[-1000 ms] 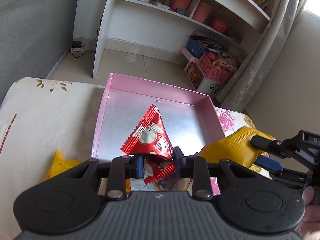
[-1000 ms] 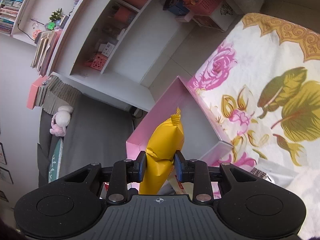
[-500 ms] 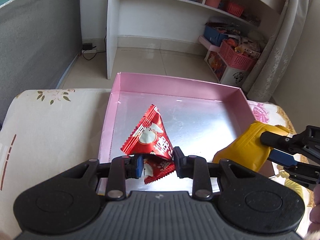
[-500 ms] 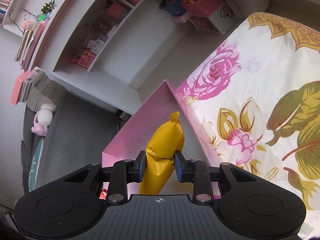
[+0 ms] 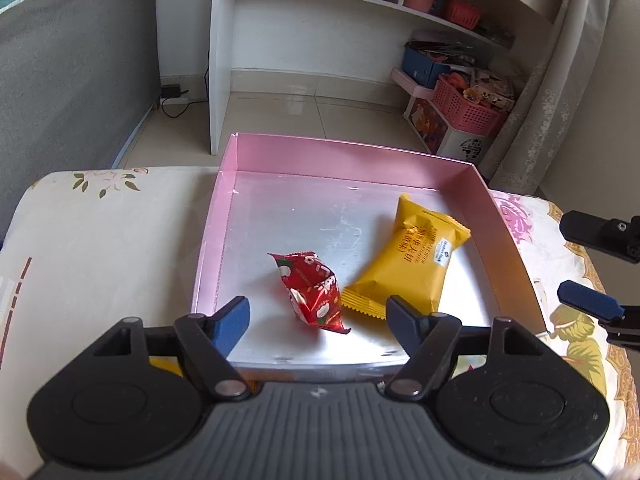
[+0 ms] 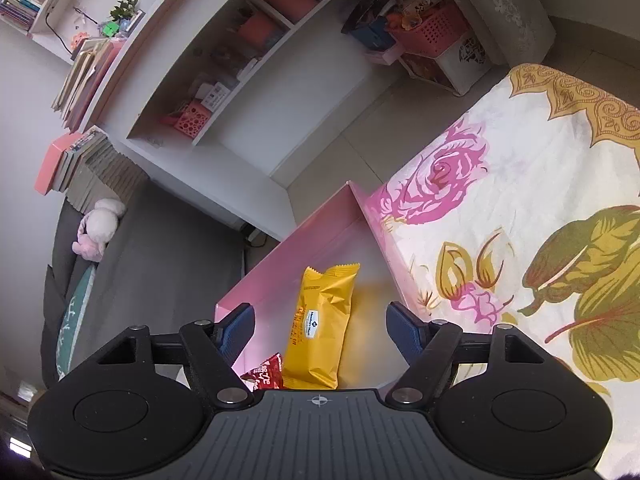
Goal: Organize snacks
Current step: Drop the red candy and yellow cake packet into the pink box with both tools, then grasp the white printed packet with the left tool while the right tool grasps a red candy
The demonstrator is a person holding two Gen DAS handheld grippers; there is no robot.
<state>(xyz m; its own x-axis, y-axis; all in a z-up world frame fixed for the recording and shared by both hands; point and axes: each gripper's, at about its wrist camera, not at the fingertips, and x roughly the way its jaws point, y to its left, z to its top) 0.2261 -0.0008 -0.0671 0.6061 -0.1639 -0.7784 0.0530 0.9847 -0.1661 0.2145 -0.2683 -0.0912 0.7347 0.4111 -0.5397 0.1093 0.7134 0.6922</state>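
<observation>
A pink box with a silver floor sits on the flowered table. Inside it lie a red snack packet and a yellow snack packet, side by side and free. My left gripper hovers over the box's near edge, its jaws opening, the red packet lying loose on the floor below them. In the right wrist view my right gripper is opening too, above the yellow snack packet, pads apart from it; the red snack packet peeks out beside it. The right gripper's fingers show at the right edge of the left wrist view.
A flowered cloth covers the table. Another yellow packet lies partly hidden under my left gripper, outside the box. Beyond the table stand a white shelf unit, a pink basket on the floor and a grey sofa.
Both grippers have gone from shut to open. The red packet dropped from the left jaws and the yellow packet from the right jaws; both now lie on the box floor.
</observation>
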